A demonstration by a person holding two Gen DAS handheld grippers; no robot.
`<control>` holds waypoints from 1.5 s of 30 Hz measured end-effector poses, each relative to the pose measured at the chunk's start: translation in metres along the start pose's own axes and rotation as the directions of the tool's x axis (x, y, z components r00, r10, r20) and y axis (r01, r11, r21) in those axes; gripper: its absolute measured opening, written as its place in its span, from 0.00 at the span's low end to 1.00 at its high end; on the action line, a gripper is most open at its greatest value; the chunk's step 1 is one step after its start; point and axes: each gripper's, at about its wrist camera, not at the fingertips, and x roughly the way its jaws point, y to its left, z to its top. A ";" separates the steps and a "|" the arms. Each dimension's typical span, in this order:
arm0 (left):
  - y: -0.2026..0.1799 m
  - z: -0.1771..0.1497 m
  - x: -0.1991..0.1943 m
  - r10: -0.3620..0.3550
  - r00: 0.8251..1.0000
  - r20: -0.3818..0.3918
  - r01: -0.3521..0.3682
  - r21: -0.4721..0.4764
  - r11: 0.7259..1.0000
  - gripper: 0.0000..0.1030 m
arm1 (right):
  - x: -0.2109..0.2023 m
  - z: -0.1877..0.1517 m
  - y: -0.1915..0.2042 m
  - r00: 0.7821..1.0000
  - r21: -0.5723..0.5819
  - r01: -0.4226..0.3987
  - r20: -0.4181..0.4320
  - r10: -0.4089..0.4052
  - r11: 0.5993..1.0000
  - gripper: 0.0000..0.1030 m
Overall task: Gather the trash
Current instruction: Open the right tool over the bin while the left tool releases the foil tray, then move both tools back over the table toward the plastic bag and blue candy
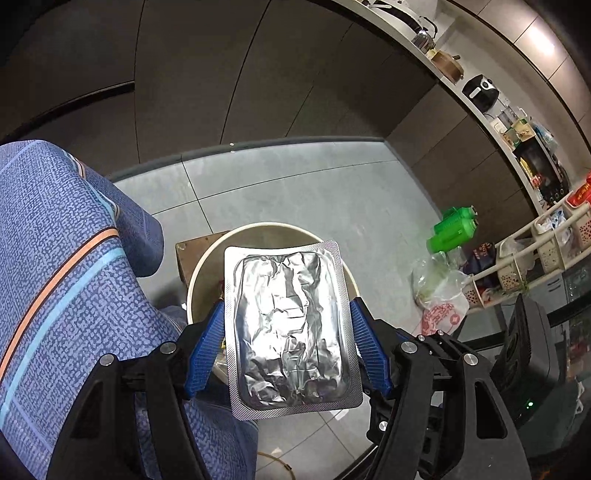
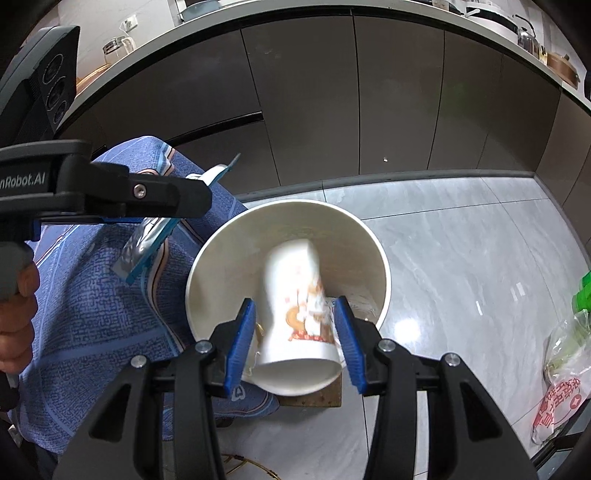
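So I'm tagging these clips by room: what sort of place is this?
Most likely a home kitchen. A long white countertop over dark brown cabinet doors carries a metal kettle and a black air fryer, and the floor is glossy grey tile.

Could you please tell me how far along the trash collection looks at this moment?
Nothing is clearly binned yet. In hand: the left gripper holds a foil pack over the bin; a paper cup, blurred, sits between the right gripper fingers above the bin. Left: a plastic bag and green bottle on the floor.
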 end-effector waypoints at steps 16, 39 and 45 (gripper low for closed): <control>0.000 -0.002 -0.017 0.070 0.995 0.070 -0.068 -0.026 0.997 0.91 | -0.015 -0.002 -0.003 0.998 -0.007 0.049 0.043 -0.049 0.999 0.89; -0.009 -0.026 -0.101 0.144 0.970 0.195 -0.142 -0.022 0.990 0.92 | -0.077 0.006 0.027 0.986 -0.037 0.033 0.164 -0.026 0.999 0.96; -0.006 -0.039 -0.136 0.192 0.949 0.250 -0.188 -0.037 0.981 0.92 | -0.093 0.008 0.047 0.983 -0.078 0.027 0.184 -0.012 0.997 0.96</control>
